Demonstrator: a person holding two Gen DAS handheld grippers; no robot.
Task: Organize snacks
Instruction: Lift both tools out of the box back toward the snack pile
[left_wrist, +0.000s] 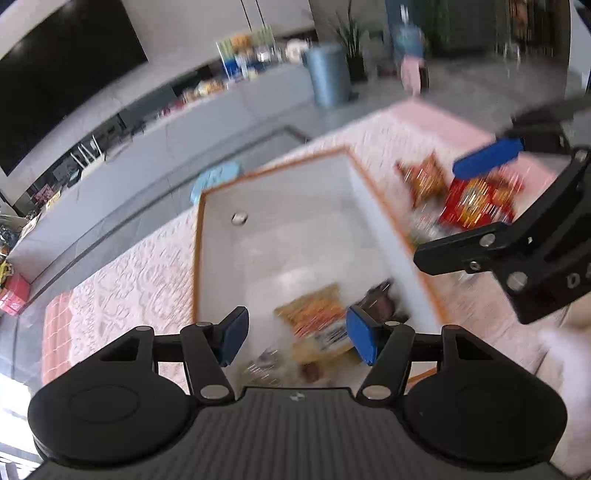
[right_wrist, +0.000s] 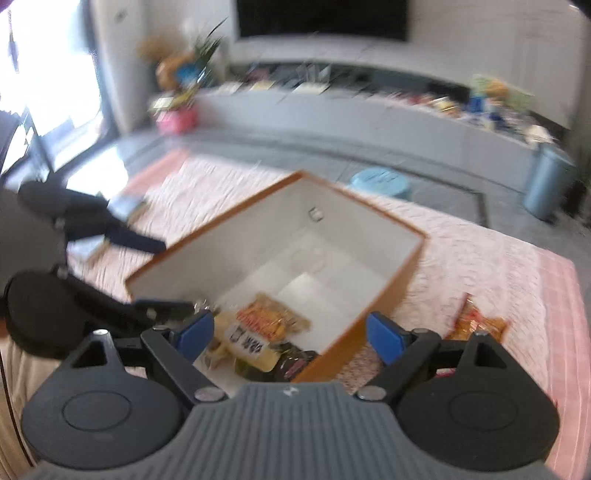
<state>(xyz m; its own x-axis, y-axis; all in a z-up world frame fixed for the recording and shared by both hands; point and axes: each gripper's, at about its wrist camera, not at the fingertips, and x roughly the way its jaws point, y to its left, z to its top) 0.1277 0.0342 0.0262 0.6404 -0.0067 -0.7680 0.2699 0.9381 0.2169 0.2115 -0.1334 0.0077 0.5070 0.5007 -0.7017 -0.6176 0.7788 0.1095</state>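
- White open-topped box with orange rim (left_wrist: 388, 218): the landmark; stands on a pink lace-patterned cloth (left_wrist: 129, 280).
- Orange-and-yellow snack packet (left_wrist: 317, 317): inside the box, near corner, beside dark wrappers.
- Red and orange snack packets (left_wrist: 476, 203): outside the box, on the cloth.
- Left hand-held gripper (left_wrist: 295, 338): above the box, blue pads wide, empty.
- Right hand-held gripper (right_wrist: 290, 334): over the box's near corner, wide, empty.
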